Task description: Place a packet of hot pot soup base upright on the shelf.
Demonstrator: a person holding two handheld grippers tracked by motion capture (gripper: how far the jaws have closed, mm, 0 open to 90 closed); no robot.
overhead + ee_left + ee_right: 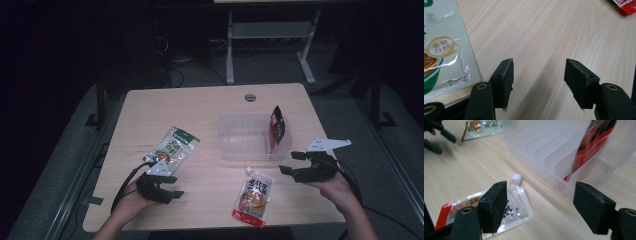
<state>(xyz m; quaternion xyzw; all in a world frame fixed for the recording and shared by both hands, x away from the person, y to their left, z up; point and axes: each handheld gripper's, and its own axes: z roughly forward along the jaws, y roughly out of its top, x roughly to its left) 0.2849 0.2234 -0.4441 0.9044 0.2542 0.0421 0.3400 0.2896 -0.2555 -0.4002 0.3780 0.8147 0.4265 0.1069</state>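
A green snack pouch [173, 146] [444, 50] lies flat on the wooden table [210, 105], just beyond my left gripper [175, 187] [539, 85]. That gripper is open, with bare wood between its jaws. A red spouted pouch [254, 196] [519, 197] lies near the front edge. A clear plastic bin [245, 136] [544, 152] with divider ribs holds a red and black pouch [277, 127] [594, 147] standing upright at its right end. My right gripper [289, 162] [540, 207] hovers open beside the bin's right front corner, holding nothing.
A round grey cable port [250, 97] sits near the table's far edge. Behind the table stands a white desk frame [270, 45] on a dark floor. In the right gripper view the other gripper [436, 137] shows at top left near the green pouch [484, 127].
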